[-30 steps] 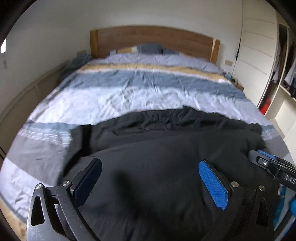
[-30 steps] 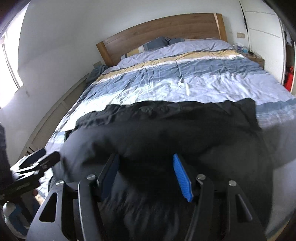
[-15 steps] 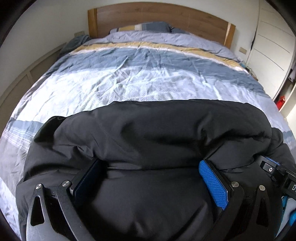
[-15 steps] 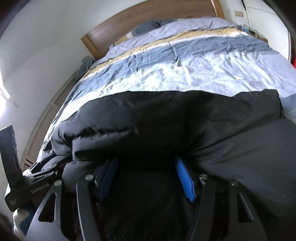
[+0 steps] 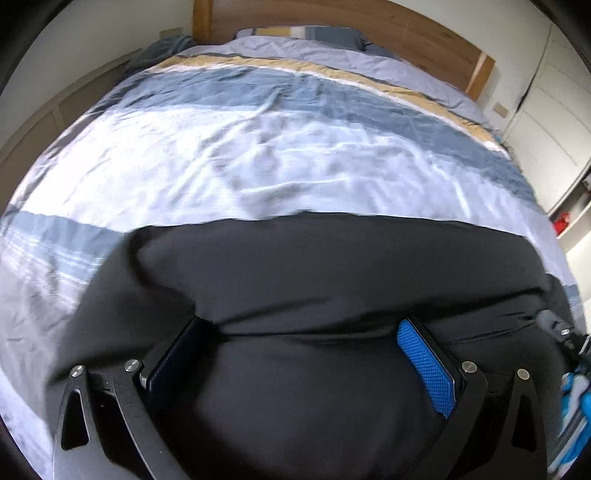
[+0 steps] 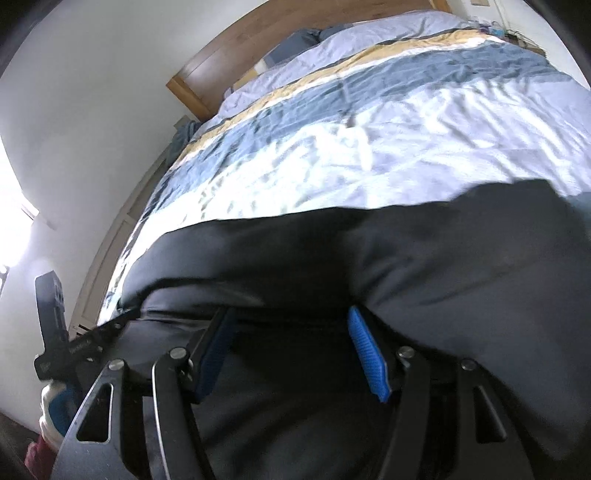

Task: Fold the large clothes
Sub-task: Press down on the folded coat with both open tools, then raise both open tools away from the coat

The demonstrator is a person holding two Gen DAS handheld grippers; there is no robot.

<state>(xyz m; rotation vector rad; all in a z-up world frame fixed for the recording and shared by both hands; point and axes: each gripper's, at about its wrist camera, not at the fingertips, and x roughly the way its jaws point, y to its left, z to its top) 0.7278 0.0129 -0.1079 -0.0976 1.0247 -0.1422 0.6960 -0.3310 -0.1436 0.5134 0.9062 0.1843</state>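
Where a second ago the black garment (image 5: 295, 369) lay spread low and flat over the foot of the bed, its near edge has since been carried up and forward, and it now rises as a thick rolled fold across both views, hiding more of the striped duvet (image 5: 258, 155) than before. Both cameras have also dipped and closed in on the bedding, so the wooden headboard (image 5: 369, 26) has slid up toward twelve o'clock.

At six o'clock in the left wrist view, the left gripper (image 5: 299, 328) stands spread wide, its tips buried under the bulging fold and dark cloth filling the whole gap between the blue pads (image 5: 424, 369). Whether those pads actually press the cloth or merely lie around it cannot be told.

At six o'clock in the right wrist view, the right gripper (image 6: 291, 317) is likewise parted wide, with a bunched layer of the garment (image 6: 406, 277) lying between its fingers (image 6: 365, 354) and puffing over the tips; here too a true pinch cannot be made out.

The other tool shows at four o'clock in the left view and at eight o'clock in the right view, both at the garment's near edge.

No container shows in either view; the garment lies across the foot of the bed on the duvet.
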